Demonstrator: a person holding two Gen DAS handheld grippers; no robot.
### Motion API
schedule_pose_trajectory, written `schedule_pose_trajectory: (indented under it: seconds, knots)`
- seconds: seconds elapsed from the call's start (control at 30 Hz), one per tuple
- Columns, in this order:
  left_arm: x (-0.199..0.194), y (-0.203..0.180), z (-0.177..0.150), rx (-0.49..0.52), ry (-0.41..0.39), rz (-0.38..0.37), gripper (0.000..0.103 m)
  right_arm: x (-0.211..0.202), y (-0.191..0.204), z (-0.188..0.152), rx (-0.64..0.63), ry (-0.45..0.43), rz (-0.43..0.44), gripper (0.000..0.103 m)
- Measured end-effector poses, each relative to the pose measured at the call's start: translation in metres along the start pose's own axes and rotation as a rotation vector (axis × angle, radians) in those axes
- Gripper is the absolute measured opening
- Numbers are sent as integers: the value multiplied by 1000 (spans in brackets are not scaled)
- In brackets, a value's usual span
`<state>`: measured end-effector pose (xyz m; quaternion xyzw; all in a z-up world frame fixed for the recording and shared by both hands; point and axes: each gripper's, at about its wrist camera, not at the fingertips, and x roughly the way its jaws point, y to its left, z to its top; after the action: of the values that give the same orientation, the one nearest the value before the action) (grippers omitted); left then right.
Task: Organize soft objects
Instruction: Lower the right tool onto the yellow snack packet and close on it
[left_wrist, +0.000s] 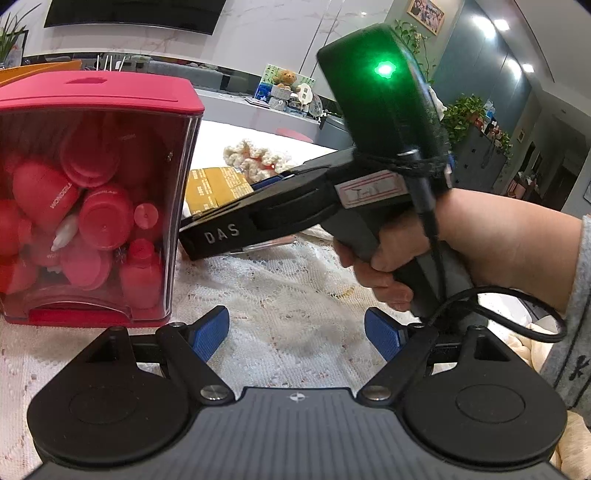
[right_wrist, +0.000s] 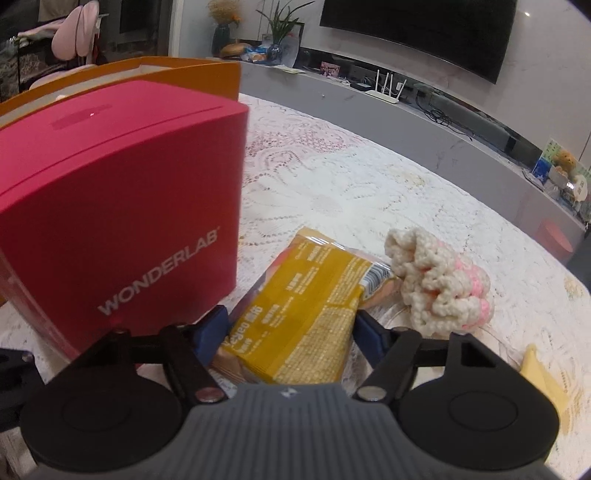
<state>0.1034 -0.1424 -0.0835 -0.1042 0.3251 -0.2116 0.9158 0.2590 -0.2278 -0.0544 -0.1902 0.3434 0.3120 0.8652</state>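
The right gripper (right_wrist: 290, 325), fingers spread around the yellow snack packet (right_wrist: 299, 314) lying on the counter (right_wrist: 351, 177) just right of the red box (right_wrist: 122, 206), apparently needs to close; the left gripper (left_wrist: 295, 332) waits open.

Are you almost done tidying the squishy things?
Not yet. Nothing looks put away: the crocheted scrunchie lies loose on the lace tablecloth. The right gripper is around the yellow snack packet; whether it squeezes it is unclear. The left gripper is open and empty beside the red box.
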Motion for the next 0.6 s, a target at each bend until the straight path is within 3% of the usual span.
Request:
schedule_pose_trajectory:
  seconds: [0.33,0.47,0.6]
  knots:
    - [-4,-12,-2,35,7,-1,97,-32,-2,-19,-35,80,20,70]
    - [-8,-28,-4,139,-5,75,97,-49,-6,-32,-31,102,30,69]
    - [-5,-39,-6,316,114,0,97,-61,-10,-40,-11,132,16,66]
